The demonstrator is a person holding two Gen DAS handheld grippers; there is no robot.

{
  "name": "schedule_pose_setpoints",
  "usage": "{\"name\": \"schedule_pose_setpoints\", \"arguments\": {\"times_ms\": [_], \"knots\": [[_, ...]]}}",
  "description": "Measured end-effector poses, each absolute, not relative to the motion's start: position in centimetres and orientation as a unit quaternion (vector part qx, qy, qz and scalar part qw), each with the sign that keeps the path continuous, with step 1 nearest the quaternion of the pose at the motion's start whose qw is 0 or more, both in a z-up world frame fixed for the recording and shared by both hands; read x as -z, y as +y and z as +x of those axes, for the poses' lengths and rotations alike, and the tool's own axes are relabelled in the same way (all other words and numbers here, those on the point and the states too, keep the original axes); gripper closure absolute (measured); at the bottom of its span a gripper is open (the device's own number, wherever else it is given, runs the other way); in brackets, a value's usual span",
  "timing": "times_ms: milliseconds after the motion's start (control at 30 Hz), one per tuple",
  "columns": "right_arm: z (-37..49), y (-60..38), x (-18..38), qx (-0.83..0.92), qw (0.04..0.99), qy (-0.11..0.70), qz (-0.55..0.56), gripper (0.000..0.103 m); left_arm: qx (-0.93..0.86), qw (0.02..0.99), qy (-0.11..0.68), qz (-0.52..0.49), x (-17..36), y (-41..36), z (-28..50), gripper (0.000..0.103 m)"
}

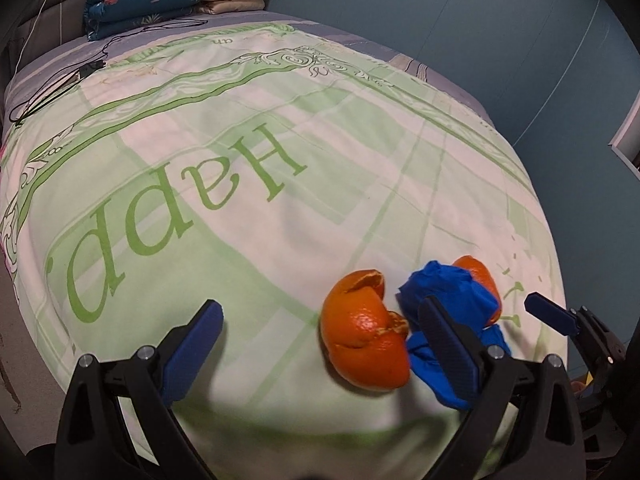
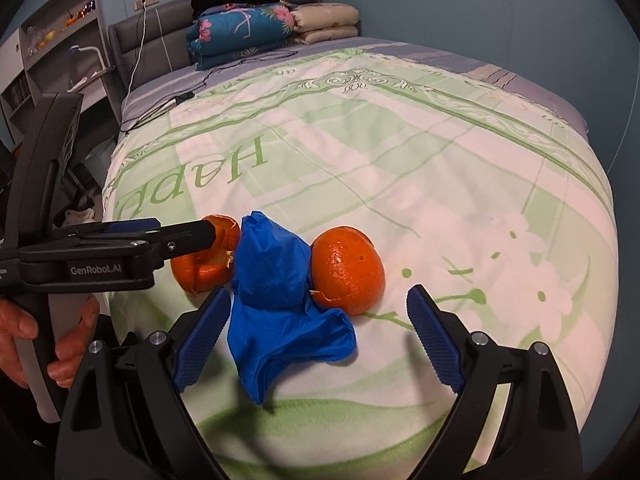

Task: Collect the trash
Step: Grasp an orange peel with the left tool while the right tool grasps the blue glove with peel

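Two orange peel shells and a crumpled blue glove lie near the front edge of the bed. In the left wrist view the near peel (image 1: 366, 344) sits between my open left gripper's (image 1: 324, 332) fingers, with the glove (image 1: 452, 320) and the second peel (image 1: 478, 276) behind its right finger. In the right wrist view my right gripper (image 2: 320, 332) is open; the glove (image 2: 280, 296) and the right peel (image 2: 347, 270) lie between its fingers. The left peel (image 2: 208, 258) is partly hidden by the left gripper (image 2: 180, 236).
The bed carries a green and white quilt (image 2: 400, 152) printed "Happy". Folded blankets (image 2: 256, 30) and black cables (image 2: 168, 104) lie at its head. A shelf unit (image 2: 52, 40) stands at the left. A blue wall (image 1: 500, 20) runs along the far side.
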State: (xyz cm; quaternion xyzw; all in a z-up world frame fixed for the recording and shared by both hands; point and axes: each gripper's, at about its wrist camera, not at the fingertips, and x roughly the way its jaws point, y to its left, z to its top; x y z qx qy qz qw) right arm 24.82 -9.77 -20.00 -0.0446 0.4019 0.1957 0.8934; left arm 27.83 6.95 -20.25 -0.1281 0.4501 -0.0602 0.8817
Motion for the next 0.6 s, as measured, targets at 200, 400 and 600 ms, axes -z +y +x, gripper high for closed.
{"name": "schedule_pose_setpoints", "arguments": {"times_ms": [200, 400, 600], "knots": [[26.1, -8.9, 20.9, -0.198, 0.886, 0.416, -0.054, 0.018, 0.052, 0.875, 0.462, -0.134, 21.4, 7.7, 28.7, 0.009], [27.6, -8.4, 21.8, -0.196, 0.878, 0.434, -0.052, 0.018, 0.052, 0.878, 0.458, -0.127, 21.7, 7.8, 29.3, 0.013], [28.9, -8.4, 22.7, -0.190, 0.872, 0.450, -0.049, 0.026, 0.057, 0.881, 0.453, -0.126, 22.0, 7.9, 29.6, 0.018]]}}
